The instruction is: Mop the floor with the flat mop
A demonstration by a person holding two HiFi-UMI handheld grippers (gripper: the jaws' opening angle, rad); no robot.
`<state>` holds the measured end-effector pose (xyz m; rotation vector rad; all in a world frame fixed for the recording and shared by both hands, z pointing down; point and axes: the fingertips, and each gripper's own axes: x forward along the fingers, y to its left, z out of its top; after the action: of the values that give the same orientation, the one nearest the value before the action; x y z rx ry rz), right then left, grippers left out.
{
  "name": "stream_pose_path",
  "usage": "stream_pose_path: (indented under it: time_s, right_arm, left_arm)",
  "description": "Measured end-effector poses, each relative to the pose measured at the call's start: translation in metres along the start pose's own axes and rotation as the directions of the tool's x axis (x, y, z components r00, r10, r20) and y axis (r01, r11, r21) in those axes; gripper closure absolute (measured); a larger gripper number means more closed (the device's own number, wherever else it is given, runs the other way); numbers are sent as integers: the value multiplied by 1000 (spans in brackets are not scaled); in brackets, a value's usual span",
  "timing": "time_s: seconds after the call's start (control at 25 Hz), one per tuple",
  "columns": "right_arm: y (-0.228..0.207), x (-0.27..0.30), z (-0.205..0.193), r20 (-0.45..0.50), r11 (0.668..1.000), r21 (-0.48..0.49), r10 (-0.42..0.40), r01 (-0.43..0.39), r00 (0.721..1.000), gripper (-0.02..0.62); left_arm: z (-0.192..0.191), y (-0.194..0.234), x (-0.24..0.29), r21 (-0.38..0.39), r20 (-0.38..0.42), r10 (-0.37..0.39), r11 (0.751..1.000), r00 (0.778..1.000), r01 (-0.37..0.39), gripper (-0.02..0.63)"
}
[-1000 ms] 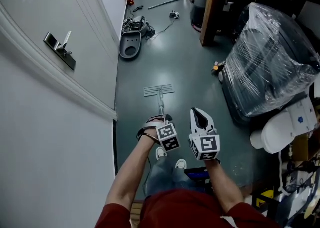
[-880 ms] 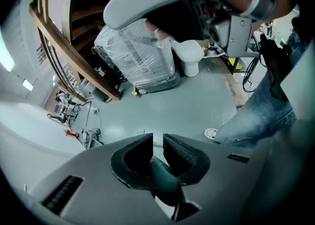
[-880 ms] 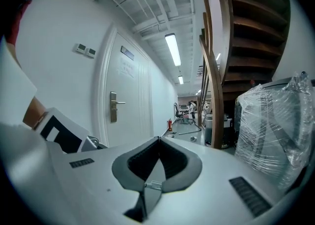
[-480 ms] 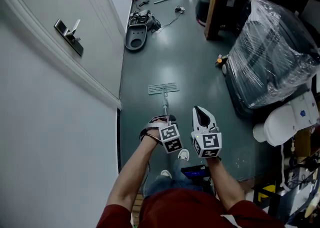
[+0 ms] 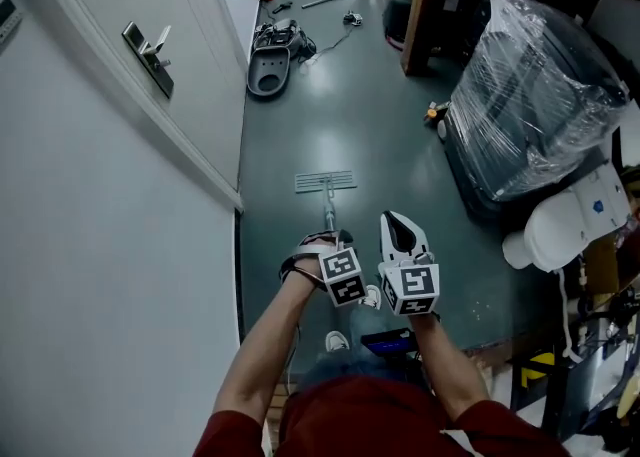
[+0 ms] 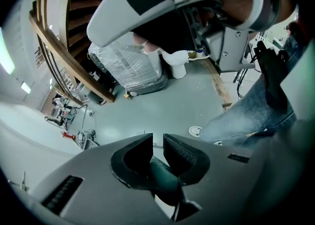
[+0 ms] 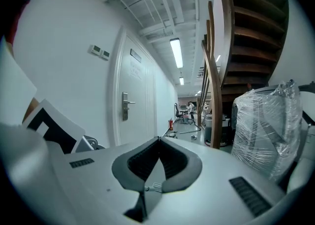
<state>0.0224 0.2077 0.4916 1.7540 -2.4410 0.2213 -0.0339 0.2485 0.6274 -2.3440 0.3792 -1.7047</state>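
The flat mop's grey head [image 5: 325,182] lies flat on the grey-green floor [image 5: 380,115] ahead of my feet. Its thin pole [image 5: 328,213] rises back to my left gripper [image 5: 322,241], which is shut on the dark green mop handle [image 6: 165,179]. In the left gripper view the handle sits clamped between the two black pads [image 6: 183,152]. My right gripper [image 5: 398,227] hovers just right of the left one, shut with nothing between its jaws. In the right gripper view its tips [image 7: 158,141] meet, pointing down the corridor.
A white wall and a door with a lever handle [image 5: 150,52] run along the left. A plastic-wrapped bulky object [image 5: 530,105] and a white toilet-like unit [image 5: 565,230] crowd the right. A wooden post [image 5: 418,5], a grey device [image 5: 268,70] and loose tools lie farther ahead.
The mop head has slid a little farther forward along the floor, and I have stepped forward with it. Both grippers keep their hold and spacing.
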Motion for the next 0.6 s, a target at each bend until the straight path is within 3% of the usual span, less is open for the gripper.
stream_pose_path:
  time_s: [0.36, 0.6]
  right_arm:
    - [27, -52, 0, 5, 999, -35, -29, 29, 1000, 578]
    - [26, -78, -3, -6, 997, -54, -55, 55, 998, 578]
  left_arm:
    - [1, -44, -25, 2, 39, -11, 1000, 999, 11, 532]
    - [-7, -66, -26, 55, -6, -23, 998, 1000, 23, 532]
